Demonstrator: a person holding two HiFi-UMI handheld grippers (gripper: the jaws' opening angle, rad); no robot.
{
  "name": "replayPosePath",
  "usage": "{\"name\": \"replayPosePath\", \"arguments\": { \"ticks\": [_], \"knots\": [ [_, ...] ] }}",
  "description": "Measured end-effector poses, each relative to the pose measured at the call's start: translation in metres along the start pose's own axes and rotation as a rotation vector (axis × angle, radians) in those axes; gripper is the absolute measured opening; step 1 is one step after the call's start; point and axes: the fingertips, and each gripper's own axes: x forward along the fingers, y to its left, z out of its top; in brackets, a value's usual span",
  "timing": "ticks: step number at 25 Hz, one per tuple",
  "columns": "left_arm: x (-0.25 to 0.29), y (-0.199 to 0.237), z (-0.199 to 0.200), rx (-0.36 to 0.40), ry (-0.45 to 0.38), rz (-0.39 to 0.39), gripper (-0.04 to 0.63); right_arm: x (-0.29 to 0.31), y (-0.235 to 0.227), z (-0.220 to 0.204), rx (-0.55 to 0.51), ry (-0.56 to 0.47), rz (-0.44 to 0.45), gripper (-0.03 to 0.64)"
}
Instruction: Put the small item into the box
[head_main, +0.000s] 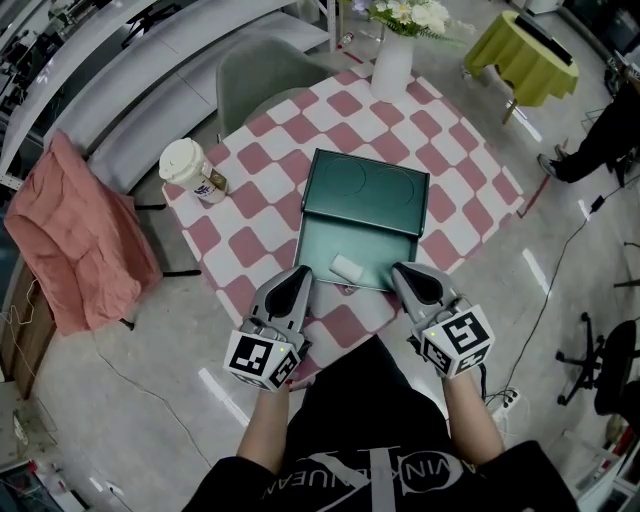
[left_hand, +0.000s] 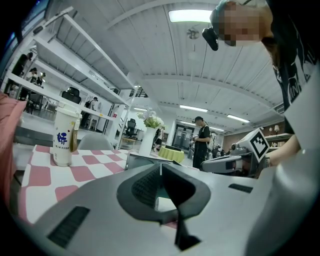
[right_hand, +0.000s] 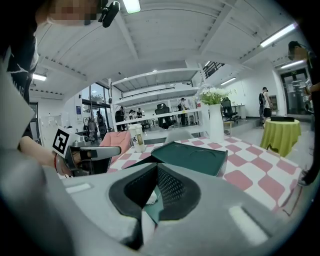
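Lying near the front edge of the open green box, the white item looked to be in place, so the task seemed done, unless the lid was meant to be closed. The left tongs and right tongs hovered just short of the box over the tabletop, both pressed together and empty.

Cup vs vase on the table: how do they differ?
The cup is lidded with blue print; the vase is plain and holds flowers. The cup stands near the table's left corner, the vase at its far corner. Both are white and upright.
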Motion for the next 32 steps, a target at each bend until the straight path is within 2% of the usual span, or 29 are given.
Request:
{"name": "replayPosePath", "arguments": {
  "ticks": [32],
  "knots": [
    [-0.004,-0.006,0.037,0.039,-0.079,0.032,0.018,-0.011,-0.003,0.047,0.003,-0.118,0.023,0.006]
  ]
}}
